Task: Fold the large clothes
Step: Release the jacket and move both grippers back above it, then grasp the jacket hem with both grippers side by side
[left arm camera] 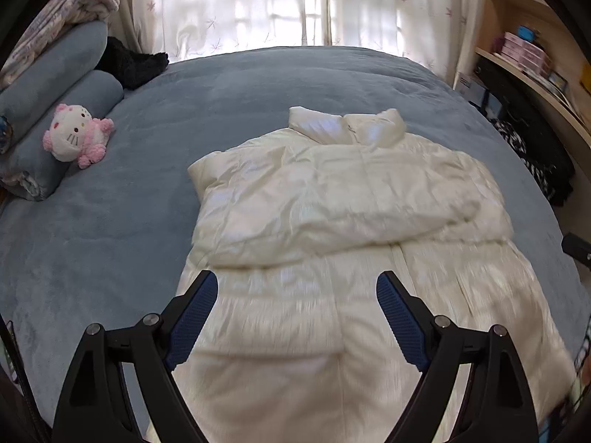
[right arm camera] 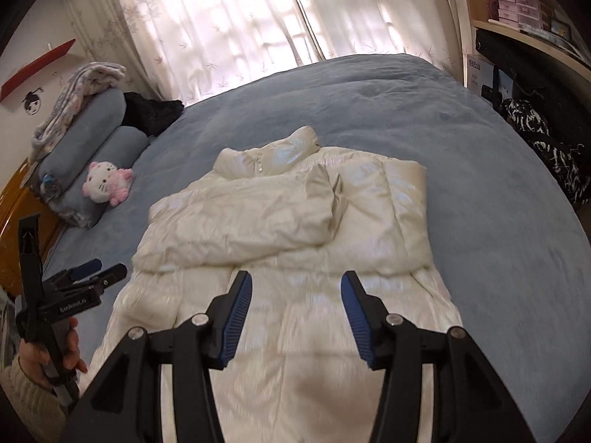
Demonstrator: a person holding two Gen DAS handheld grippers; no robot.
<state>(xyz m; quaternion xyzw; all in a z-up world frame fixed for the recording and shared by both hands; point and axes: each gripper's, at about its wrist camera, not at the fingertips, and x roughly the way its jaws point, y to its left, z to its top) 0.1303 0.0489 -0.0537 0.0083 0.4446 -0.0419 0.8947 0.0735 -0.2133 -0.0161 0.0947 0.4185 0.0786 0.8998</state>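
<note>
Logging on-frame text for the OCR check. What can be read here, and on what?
"GenRobot.AI": white print on the black body of the left gripper, seen in the right wrist view.
White box by the shelf: a few dark printed characters, too small to read.
Pink boxes on the shelf: print too small to read.
Jacket, plush cat, curtains: no text visible.

I get daylight through the curtains [left arm camera: 280, 7], which blow out to white glare. The jacket [left arm camera: 332, 199] shows soft sheen up top, but its near half smears with motion blur. Both fisheye views bend hard and go black at the corners.
</note>
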